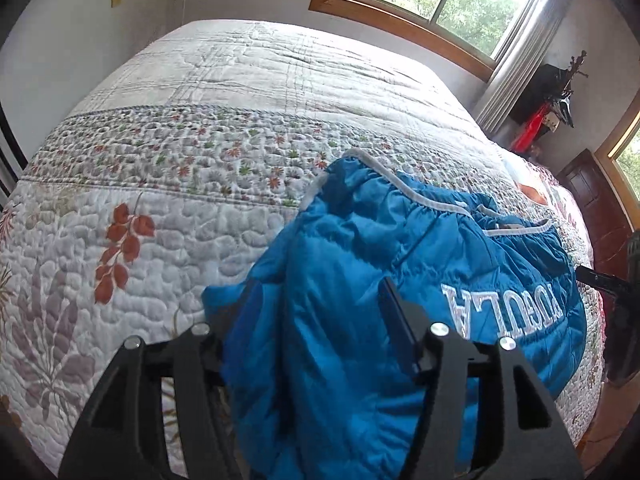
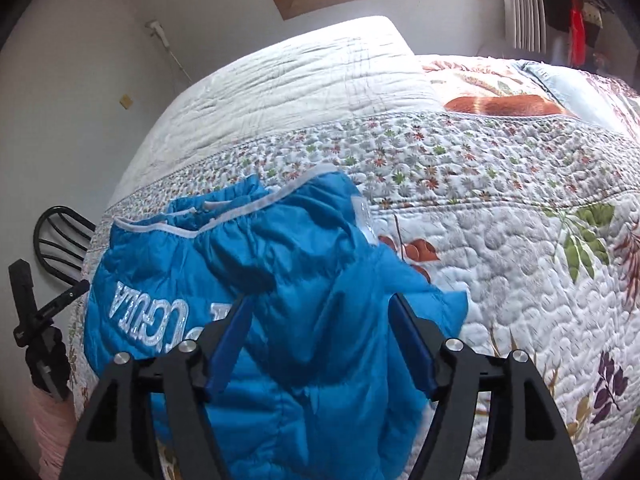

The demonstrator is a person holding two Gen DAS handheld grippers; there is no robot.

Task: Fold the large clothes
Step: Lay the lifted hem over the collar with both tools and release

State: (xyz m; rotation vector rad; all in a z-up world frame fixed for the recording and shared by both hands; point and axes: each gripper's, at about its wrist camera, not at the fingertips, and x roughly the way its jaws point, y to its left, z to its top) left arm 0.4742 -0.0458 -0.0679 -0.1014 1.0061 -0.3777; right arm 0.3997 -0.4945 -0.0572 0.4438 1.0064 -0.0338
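I keep both tools over the blue jacket (image 1: 360, 280), which lies on the quilt (image 1: 160, 208) near the bed's front edge, approx. at 5 o'clock in the left wrist view and 7 o'clock in the right one. The left gripper (image 1: 316, 320) is released: its jaws stand apart, fabric below them but not pinched. The right gripper (image 2: 316, 332) is also released, jaws wide over the folded part, no cloth clamped. I judge the jacket is laid here, hem side with the white piping away from me, because the flat bed gives room to fold. Containers: none in view, so nothing to report inside. The black chair (image 2: 60, 236) stands at 9 o'clock, beside the bed.
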